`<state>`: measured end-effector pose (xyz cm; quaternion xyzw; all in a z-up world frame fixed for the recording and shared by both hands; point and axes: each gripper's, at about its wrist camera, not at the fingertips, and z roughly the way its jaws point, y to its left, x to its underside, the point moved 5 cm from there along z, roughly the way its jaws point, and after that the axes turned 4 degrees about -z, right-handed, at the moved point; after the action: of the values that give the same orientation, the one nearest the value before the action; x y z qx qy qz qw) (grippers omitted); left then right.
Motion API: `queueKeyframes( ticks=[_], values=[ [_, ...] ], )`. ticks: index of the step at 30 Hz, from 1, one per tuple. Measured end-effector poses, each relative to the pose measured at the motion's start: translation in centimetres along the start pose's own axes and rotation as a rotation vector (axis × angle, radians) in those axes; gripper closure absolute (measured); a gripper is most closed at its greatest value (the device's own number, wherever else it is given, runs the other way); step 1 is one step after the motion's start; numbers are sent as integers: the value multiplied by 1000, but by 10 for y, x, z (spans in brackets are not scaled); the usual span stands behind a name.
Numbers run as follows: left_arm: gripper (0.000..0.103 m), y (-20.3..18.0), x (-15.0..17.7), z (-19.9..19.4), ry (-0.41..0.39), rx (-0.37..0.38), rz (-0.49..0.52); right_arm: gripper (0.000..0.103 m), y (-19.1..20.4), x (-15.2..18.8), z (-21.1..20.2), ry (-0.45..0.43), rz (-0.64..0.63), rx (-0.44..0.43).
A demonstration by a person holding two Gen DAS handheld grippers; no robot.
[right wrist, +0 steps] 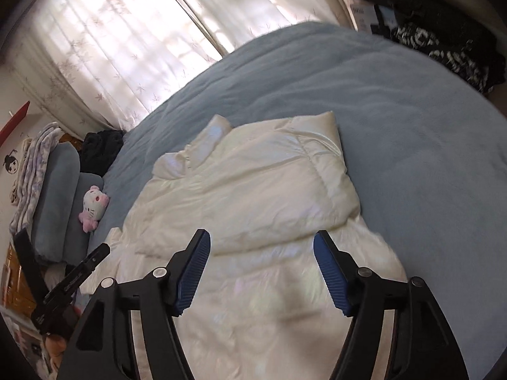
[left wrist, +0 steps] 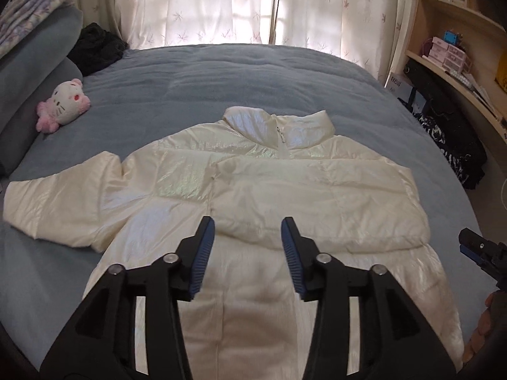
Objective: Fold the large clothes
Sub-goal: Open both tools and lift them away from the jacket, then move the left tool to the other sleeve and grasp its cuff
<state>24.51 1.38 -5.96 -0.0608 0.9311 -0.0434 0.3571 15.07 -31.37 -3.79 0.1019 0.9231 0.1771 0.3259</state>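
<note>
A shiny cream puffer jacket (left wrist: 253,190) lies face up on the blue bed (left wrist: 237,72), collar away from me. Its right sleeve is folded across the chest, while the left sleeve (left wrist: 60,205) stretches out flat to the left. My left gripper (left wrist: 248,224) hovers above the jacket's lower front, jaws apart, nothing between the blue pads. In the right wrist view the same jacket (right wrist: 253,190) shows with the folded sleeve on top. My right gripper (right wrist: 261,237) hangs over it, jaws wide apart and empty. Its tip (left wrist: 475,247) also shows at the left view's right edge.
A pink and white plush cat (left wrist: 65,104) lies at the bed's left beside grey-blue pillows (left wrist: 28,95). A dark garment (left wrist: 96,47) sits in the far left corner. Curtains (left wrist: 253,6) hang behind the bed. Wooden shelves (left wrist: 459,47) and dark patterned cloth (left wrist: 450,145) stand to the right.
</note>
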Motion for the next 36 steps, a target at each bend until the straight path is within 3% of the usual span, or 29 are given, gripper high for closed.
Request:
queueKeyframes(
  ticks=[6, 17, 27, 36],
  values=[
    [60, 12, 29, -69, -29, 14, -10, 33, 31, 46, -58, -7, -69, -7],
    [52, 45, 81, -154, -89, -6, -63, 32, 73, 100, -91, -65, -148, 4],
    [51, 89, 111, -185, -108, -34, -77, 29, 113, 135, -90, -52, -262, 6],
    [43, 147, 105, -195, -143, -82, -120, 29, 190, 156, -78, -45, -422, -3]
  ],
)
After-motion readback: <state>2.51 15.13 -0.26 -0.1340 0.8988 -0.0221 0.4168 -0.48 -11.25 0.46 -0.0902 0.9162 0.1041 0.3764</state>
